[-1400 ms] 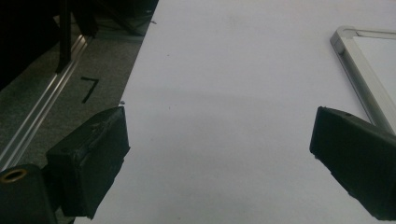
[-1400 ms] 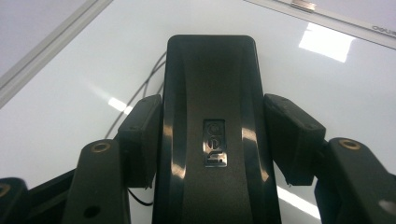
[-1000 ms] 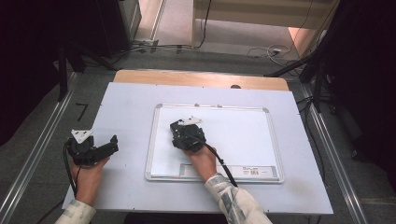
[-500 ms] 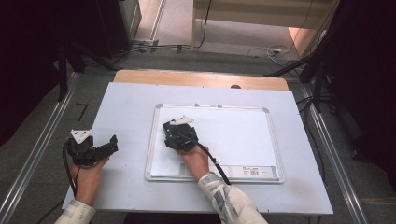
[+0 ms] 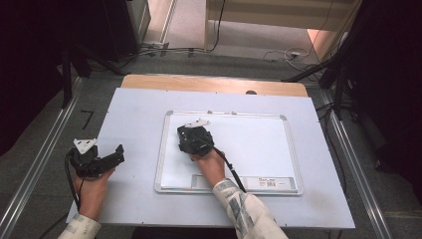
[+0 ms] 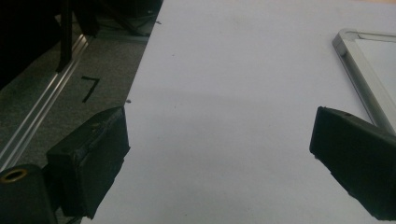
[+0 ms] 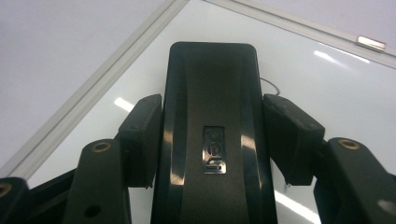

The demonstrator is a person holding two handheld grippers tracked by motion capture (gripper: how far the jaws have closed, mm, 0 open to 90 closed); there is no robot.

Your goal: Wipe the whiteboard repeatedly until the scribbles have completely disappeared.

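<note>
A white whiteboard [image 5: 259, 144] with a silver frame lies flat in the middle of the table. My right gripper [image 5: 189, 135] rests on its left part, shut on a black board eraser [image 7: 210, 107]. In the right gripper view both pads [image 7: 142, 135] press the eraser's long sides, and the eraser lies against the board near the frame's corner. A thin faint line [image 7: 270, 87] shows on the board beside the eraser. My left gripper [image 5: 117, 154] sits on the pale table top left of the board, open, with bare table between its jaws [image 6: 219, 149].
The whiteboard's frame corner [image 6: 355, 51] lies just right of my left gripper. A wooden strip [image 5: 214, 83] runs along the table's far edge. Metal rails [image 5: 40, 164] and cables lie on the floor around the table. A barcode label [image 5: 271, 182] sits on the board's near edge.
My right gripper has slid a little to the left on the board with the eraser in it. The left hand has stayed where it was.
</note>
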